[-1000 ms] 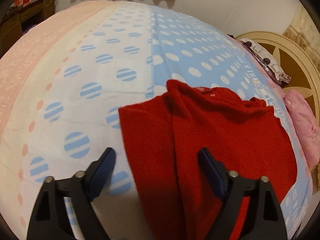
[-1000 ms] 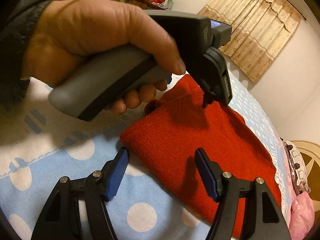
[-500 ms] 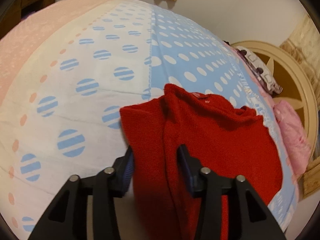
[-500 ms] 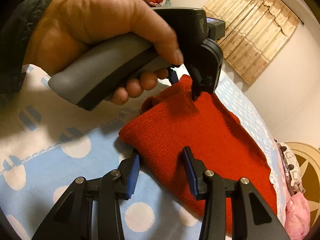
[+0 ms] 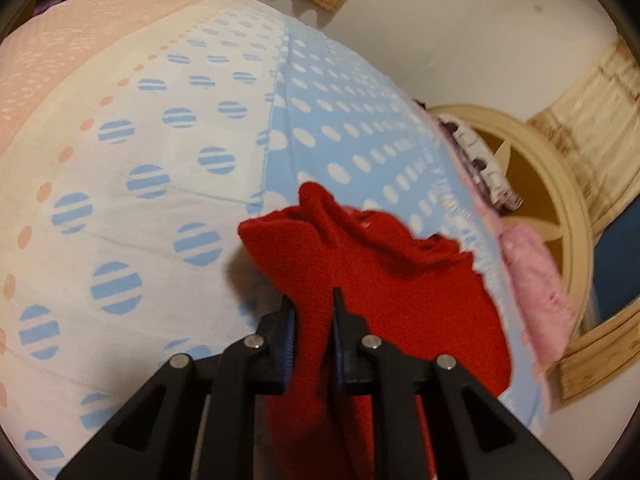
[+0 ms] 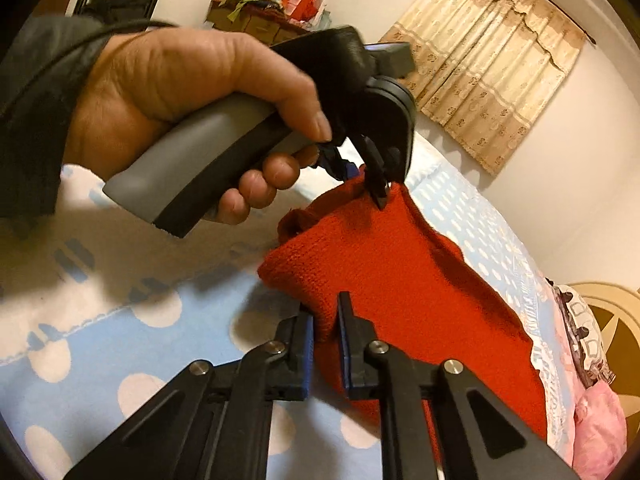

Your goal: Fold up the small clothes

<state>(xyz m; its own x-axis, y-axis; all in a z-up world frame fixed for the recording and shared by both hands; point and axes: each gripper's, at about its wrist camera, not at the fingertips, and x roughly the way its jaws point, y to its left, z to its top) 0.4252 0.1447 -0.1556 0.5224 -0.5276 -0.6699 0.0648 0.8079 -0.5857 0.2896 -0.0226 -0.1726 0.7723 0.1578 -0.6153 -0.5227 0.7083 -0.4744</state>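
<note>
A small red knitted garment lies partly folded on a bed with a blue, white and pink dotted cover. My left gripper is shut on the garment's near edge and lifts it off the cover. My right gripper is shut on another corner of the same garment. In the right wrist view the left gripper, held in a hand, pinches the garment's far corner, and the cloth rises between the two grips.
A round wooden headboard stands at the right end of the bed, with a pink pillow and a patterned pillow against it. Beige curtains hang on the wall. A cluttered shelf stands behind.
Both grippers went from open around the garment's edge to shut on it. The near edge of the garment has risen off the bed and bunched.
</note>
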